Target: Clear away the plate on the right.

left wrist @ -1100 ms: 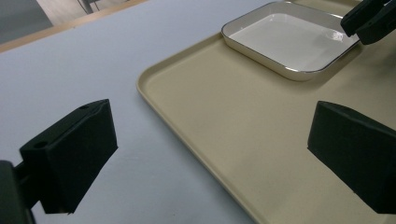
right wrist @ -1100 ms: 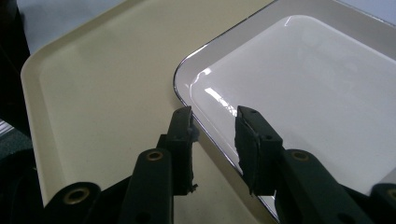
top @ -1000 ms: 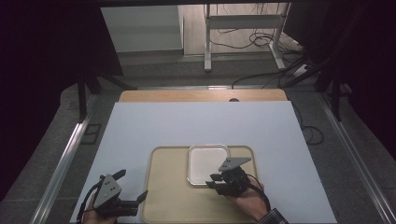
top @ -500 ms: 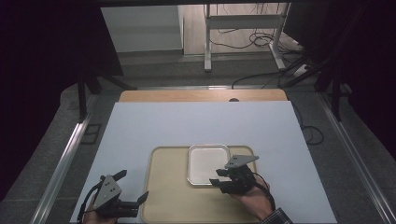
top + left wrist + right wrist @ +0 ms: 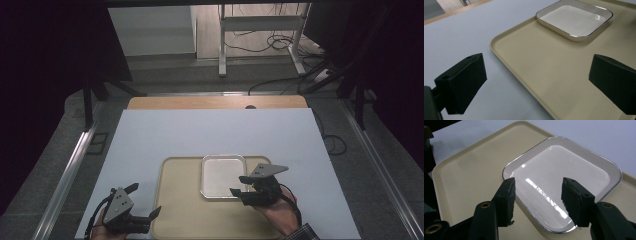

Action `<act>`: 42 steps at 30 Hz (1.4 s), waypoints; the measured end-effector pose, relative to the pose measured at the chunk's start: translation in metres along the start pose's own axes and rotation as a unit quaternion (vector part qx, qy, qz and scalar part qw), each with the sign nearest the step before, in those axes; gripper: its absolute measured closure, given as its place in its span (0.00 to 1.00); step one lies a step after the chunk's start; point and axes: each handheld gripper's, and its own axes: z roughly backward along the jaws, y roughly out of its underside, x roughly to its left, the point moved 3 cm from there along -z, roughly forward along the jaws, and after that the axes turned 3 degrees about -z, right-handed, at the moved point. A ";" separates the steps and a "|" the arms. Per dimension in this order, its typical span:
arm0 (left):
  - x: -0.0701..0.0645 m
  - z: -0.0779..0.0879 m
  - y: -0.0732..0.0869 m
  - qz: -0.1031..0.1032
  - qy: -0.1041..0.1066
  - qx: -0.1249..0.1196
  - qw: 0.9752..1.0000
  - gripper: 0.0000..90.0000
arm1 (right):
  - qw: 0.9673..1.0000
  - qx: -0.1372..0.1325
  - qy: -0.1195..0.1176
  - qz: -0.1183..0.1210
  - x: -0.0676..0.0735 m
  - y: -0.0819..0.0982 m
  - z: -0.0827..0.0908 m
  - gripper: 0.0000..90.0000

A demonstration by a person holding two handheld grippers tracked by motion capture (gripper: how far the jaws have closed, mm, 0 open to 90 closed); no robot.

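We see a white table [image 5: 215, 135] on grey floor, a tan tray [image 5: 185, 210] at 6 o'clock holding 1 dish [image 5: 222, 175]. Since 1 second ago, our right gripper [image 5: 242, 189] has been spreading its jaws and released the dish's 5 o'clock rim; our left gripper [image 5: 142, 202] gapes empty.

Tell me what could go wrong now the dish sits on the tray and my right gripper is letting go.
The right gripper, jaws just opening with nothing between them, hangs low over the white dish's near rim; a pad could catch it and drag the dish. The dish sits toward the beige tray's right far corner, so lifting the tray unevenly might slide it.

My work surface is a white sheet [image 5: 215, 140] over a wooden table [image 5: 215, 102]. Beyond it, cables [image 5: 280, 40] trail across the floor around a metal stand [image 5: 222, 45].
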 end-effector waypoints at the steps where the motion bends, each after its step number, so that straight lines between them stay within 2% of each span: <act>1: 0.000 0.000 0.000 0.000 0.000 0.001 1.000 0.01 | 1.000 -0.003 0.002 -0.001 -0.001 0.000 0.003 0.49; 6: 0.001 0.000 0.000 0.004 0.001 0.001 1.000 0.01 | 1.000 -0.012 0.006 -0.003 -0.004 -0.001 0.009 0.46; 11: 0.001 0.000 0.000 0.006 0.000 0.001 1.000 0.01 | 0.999 -0.022 0.025 0.009 -0.005 -0.004 0.019 0.41; 14: 0.001 0.000 0.000 0.007 0.000 0.001 1.000 0.01 | 0.999 -0.025 0.028 0.010 -0.005 -0.004 0.022 0.38; 36: 0.002 0.000 0.000 0.012 -0.001 0.001 1.000 0.01 | 0.998 -0.051 0.025 -0.005 -0.010 0.006 0.039 0.19; 42: 0.002 0.000 0.000 0.009 -0.001 0.002 1.000 0.01 | 0.998 -0.050 0.026 -0.009 -0.012 0.010 0.043 0.14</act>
